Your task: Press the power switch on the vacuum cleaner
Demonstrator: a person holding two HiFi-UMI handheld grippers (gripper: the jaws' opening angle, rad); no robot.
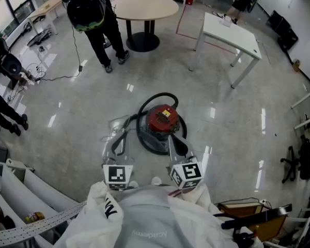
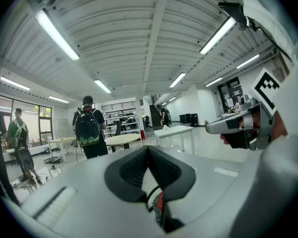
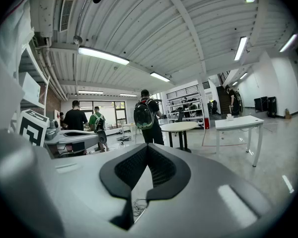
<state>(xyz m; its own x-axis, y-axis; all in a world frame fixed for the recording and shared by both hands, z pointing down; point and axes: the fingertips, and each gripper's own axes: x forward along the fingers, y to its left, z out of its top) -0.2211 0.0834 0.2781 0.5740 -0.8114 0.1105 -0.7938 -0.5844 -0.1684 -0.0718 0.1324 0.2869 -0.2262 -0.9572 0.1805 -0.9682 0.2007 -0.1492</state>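
We can't make out the switch on the vacuum (image 1: 164,119), it's too small. The right gripper (image 1: 175,139) covers its near edge. In the left gripper view we get only a red sliver.

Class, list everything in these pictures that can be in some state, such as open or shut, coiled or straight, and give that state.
Left gripper: fingers shut, holding nothing.
Right gripper: fingers shut, holding nothing.
Vacuum cleaner: upright on the floor; whether it is on or off cannot be told.
Hose: looped around the vacuum cleaner.
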